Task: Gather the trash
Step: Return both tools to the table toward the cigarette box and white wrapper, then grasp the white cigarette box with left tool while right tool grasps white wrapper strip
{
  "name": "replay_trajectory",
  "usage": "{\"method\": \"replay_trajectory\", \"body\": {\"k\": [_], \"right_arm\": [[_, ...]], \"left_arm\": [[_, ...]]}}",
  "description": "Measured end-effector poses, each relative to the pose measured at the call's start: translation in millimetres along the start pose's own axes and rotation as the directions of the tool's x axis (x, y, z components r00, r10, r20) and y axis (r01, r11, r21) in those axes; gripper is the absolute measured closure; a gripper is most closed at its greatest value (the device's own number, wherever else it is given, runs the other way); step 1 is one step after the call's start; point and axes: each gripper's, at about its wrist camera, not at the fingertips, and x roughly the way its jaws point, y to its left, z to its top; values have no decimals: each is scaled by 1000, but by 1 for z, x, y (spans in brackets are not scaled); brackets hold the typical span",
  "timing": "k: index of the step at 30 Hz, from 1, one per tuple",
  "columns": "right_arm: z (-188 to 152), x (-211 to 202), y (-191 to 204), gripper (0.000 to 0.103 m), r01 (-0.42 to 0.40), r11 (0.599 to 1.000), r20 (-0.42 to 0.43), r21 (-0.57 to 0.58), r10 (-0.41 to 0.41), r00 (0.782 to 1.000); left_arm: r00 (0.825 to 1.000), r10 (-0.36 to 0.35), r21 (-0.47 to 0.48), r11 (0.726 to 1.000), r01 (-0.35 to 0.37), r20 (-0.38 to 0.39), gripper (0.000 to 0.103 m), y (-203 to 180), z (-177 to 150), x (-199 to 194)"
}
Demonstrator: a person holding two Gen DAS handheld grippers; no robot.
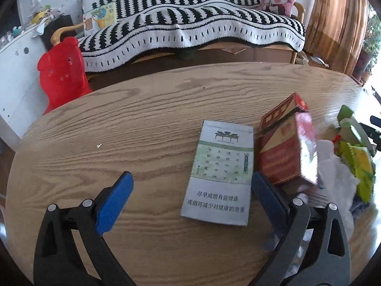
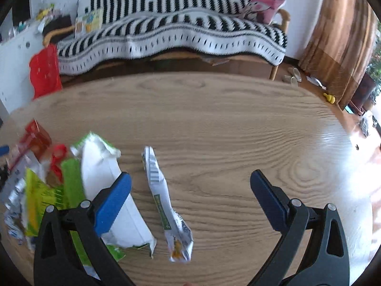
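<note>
Behind the oval wood-grain table (image 1: 154,109) stands a sofa under a black-and-white striped blanket (image 1: 190,23), with a red plastic bag (image 1: 62,71) at its left end and brown curtains (image 1: 338,28) on the right; the trash lies on the tabletop. From the left wrist camera, the left gripper (image 1: 193,197) has its blue-padded fingers spread wide and grasps nothing; a flat grey-white cigarette pack with green print (image 1: 221,174) lies face up on the table between the fingers, nearer the right pad; just beside it on the right sits a red cigarette box (image 1: 285,152) with its lid tilted open, and beyond that a crumpled white tissue (image 1: 335,166) and green-yellow wrappers (image 1: 357,159) are heaped together. From the right wrist camera, the right gripper (image 2: 190,193) is likewise released, fingers wide apart and empty; a twisted silver-white snack wrapper with a barcode (image 2: 166,205) lies on the wood between the fingers, closer to the left one; a torn white and green packet (image 2: 109,190) lies partly under the left blue pad, and further left more green wrappers and red scraps are piled in a blurred heap (image 2: 38,190).
</note>
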Motion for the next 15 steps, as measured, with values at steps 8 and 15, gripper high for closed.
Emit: {"method": "replay_trajectory", "body": {"k": [8, 15], "right_arm": [[-7, 16, -18, 6, -14, 999, -28, 37, 15, 999], [-13, 15, -39, 5, -8, 999, -29, 47, 10, 1000]], "left_arm": [[998, -57, -59, 997, 57, 14, 5, 21, 1, 15], [997, -69, -120, 990, 72, 27, 5, 48, -4, 19]]}}
